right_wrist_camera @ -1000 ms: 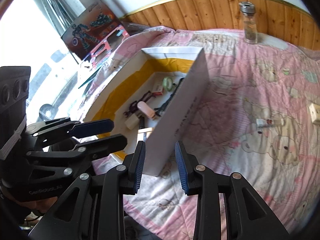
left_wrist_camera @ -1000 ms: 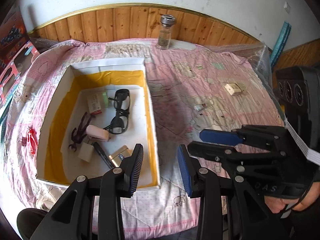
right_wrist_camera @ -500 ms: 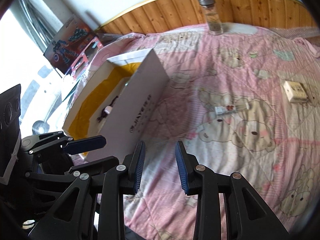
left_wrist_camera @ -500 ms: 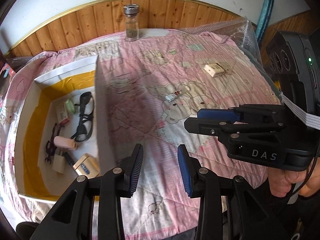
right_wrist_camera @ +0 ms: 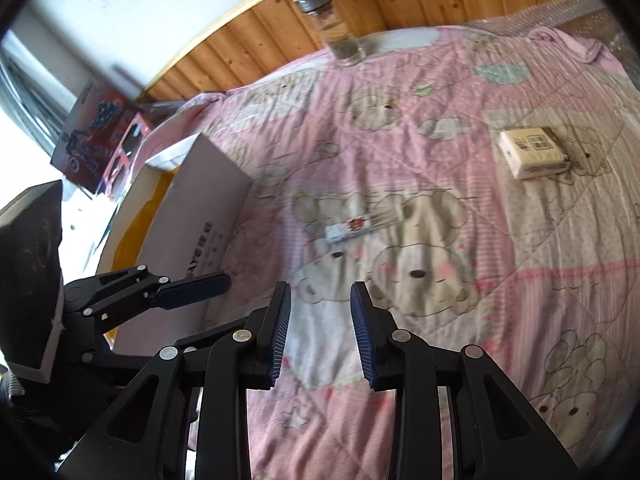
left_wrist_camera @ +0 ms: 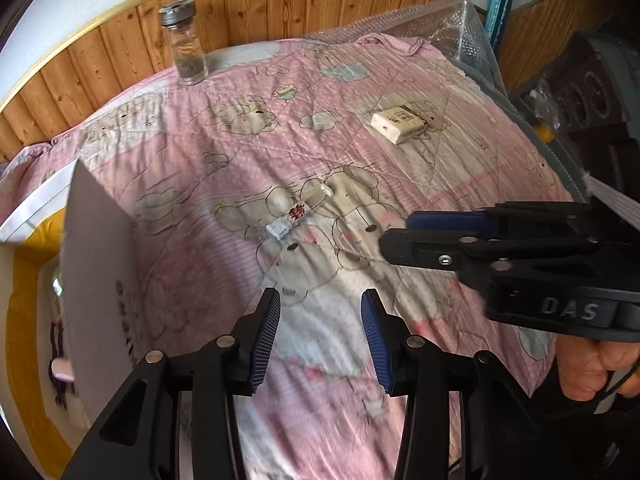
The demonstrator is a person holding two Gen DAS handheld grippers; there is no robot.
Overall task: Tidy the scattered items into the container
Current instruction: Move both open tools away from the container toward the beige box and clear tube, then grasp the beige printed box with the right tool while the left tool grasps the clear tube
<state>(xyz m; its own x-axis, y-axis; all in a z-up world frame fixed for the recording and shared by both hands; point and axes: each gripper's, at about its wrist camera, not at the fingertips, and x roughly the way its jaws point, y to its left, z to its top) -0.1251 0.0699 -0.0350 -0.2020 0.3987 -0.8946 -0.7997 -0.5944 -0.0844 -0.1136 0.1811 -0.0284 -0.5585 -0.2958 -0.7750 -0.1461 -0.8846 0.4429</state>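
Note:
On the pink quilt lies a small white tube (left_wrist_camera: 289, 222) (right_wrist_camera: 358, 226) with a red label, beyond both sets of fingers. Farther right rests a beige packet (left_wrist_camera: 400, 123) (right_wrist_camera: 534, 152). The white box (left_wrist_camera: 98, 264) (right_wrist_camera: 200, 220) with a yellow lining stands at the left, its contents mostly hidden by its near wall. My left gripper (left_wrist_camera: 320, 342) is open and empty above the quilt, just right of the box. My right gripper (right_wrist_camera: 320, 336) is open and empty too, near the quilt's front; from the left wrist it shows at the right (left_wrist_camera: 404, 232).
A glass jar (left_wrist_camera: 185, 50) (right_wrist_camera: 332, 28) with a metal lid stands at the back by the wood panelling. Bubble wrap (left_wrist_camera: 452, 20) covers the far right corner. A printed carton (right_wrist_camera: 98, 132) sits left of the box. A hand (left_wrist_camera: 596, 364) holds the right gripper.
Both grippers have swung right, away from the box and toward the tube and packet. The box slid to the left edge of both views. Both stayed open.

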